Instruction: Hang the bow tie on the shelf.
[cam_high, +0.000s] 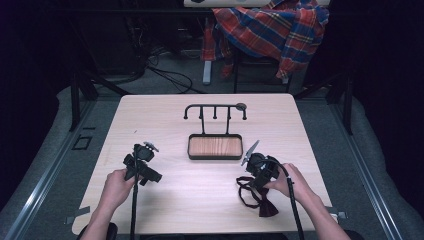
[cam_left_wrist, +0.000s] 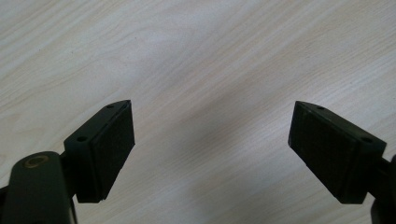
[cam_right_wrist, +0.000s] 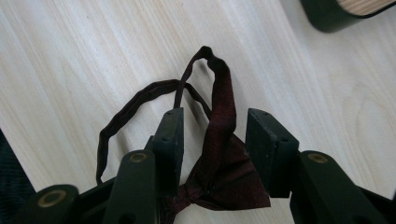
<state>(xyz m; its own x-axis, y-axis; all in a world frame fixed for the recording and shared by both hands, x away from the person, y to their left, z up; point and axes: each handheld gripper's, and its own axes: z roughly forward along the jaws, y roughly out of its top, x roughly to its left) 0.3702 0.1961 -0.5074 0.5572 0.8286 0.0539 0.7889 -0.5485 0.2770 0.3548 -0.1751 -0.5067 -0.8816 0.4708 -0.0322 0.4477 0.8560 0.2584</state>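
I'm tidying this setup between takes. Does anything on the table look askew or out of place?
Only the dark red bow tie: it lies crumpled at the table's near right, its strap looped loosely, not hung on the stand. The right gripper straddles it, jaws apart. The stand sits upright and bare.

High view overlooks the table (cam_high: 200, 210); both gripper views face it closely.
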